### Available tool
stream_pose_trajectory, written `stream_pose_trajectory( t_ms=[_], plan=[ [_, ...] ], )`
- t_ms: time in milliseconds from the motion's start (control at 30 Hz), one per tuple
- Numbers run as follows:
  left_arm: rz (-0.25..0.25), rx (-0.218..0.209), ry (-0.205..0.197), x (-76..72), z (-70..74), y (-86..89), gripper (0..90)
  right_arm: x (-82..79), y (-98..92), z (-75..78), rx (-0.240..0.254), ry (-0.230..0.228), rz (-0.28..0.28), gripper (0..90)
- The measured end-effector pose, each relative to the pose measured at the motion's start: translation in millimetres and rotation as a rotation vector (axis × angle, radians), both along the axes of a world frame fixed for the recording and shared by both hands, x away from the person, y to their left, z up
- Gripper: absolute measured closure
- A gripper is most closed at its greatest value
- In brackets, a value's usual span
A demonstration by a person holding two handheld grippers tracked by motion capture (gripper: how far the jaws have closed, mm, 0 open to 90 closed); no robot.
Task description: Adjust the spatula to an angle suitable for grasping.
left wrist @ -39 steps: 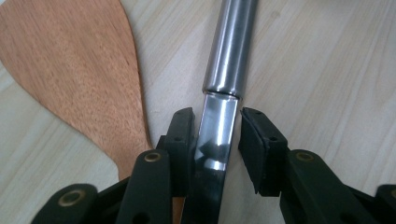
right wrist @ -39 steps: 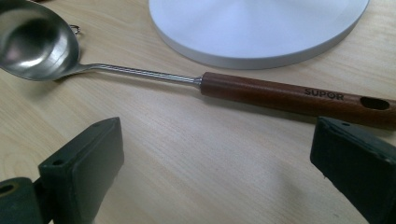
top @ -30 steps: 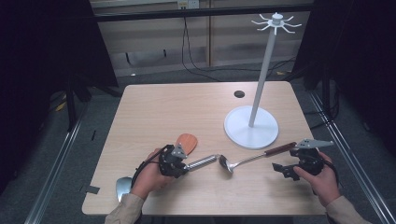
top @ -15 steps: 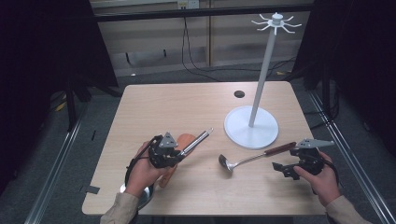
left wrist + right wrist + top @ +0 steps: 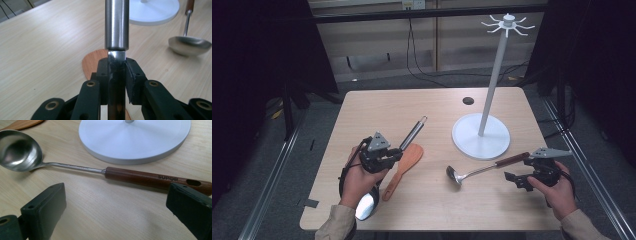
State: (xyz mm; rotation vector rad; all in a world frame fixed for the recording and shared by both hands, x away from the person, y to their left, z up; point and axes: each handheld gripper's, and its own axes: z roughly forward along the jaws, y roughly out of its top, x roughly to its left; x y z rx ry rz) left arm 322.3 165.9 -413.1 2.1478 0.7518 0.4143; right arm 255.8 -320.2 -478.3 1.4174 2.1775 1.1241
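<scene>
The person wore tan sleeves [image 5: 334,226]. Each black gripper [image 5: 379,155] had a grey three-cornered plate [image 5: 378,141] on top. Its jaw links had brass rivets [image 5: 52,105].

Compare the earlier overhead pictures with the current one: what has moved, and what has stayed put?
The left tool, shut on the steel utensil, has lifted it and swung its handle up toward the table's far side. The ladle, wooden spatula, white stand and open right tool stayed put.
</scene>
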Motion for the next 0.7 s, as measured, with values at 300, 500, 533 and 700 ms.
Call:
stream_pose_trajectory(
  t_ms=[300, 500, 533, 700],
  plan=[
    [0.036, -0.036, -0.008, -1.5, 12.3, 5.9, 75.5, 0.6, -0.2, 0.1, 0.008, -0.005, -0.001, 2.5],
    [0.053, -0.075, 0.007, 0.3, 13.3, 11.7, 75.6, 0.9, -0.3, -0.1, 0.01, -0.004, -0.003, 2.4],
    [0.053, -0.069, 0.009, 0.8, 14.6, 13.2, 75.6, 1.1, -0.4, -0.2, 0.01, -0.004, -0.001, 2.4],
    [0.079, -0.124, -0.01, -0.2, 22.5, 18.7, 75.6, 1.5, 0.1, -0.8, 0.011, -0.003, -0.002, 2.4]
  ],
)
